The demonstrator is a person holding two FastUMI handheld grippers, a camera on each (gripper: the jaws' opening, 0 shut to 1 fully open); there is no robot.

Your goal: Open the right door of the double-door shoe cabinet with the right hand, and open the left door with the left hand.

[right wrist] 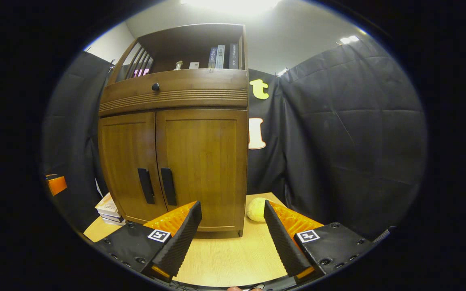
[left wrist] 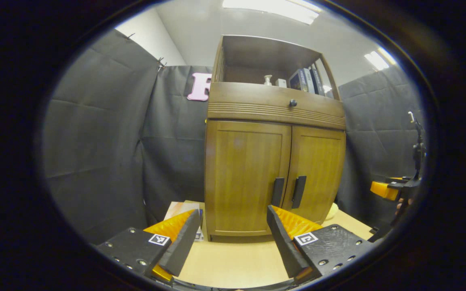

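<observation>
A: Where is the shoe cabinet [left wrist: 273, 161] sitting relative to your tongs?

B: In the left gripper view I am holding the left tongs [left wrist: 235, 226] wide apart, gripping nothing, above the worktop [left wrist: 233, 262]. The cabinet is standing straight ahead of them, well apart. The left door [left wrist: 245, 173] and right door [left wrist: 318, 169] are both lying shut, and their two dark handles [left wrist: 277, 192] are hanging side by side just above the right-hand finger.

A: And the other side?

B: In the right gripper view I am keeping the right tongs [right wrist: 233, 220] spread wide too, empty. The cabinet is standing ahead and to their left, with the handles [right wrist: 168, 186] above the left-hand finger. A pale round lump [right wrist: 256, 209] is resting on the worktop just beyond the right-hand finger; books [right wrist: 107, 210] are lying stacked beyond the left one.
</observation>
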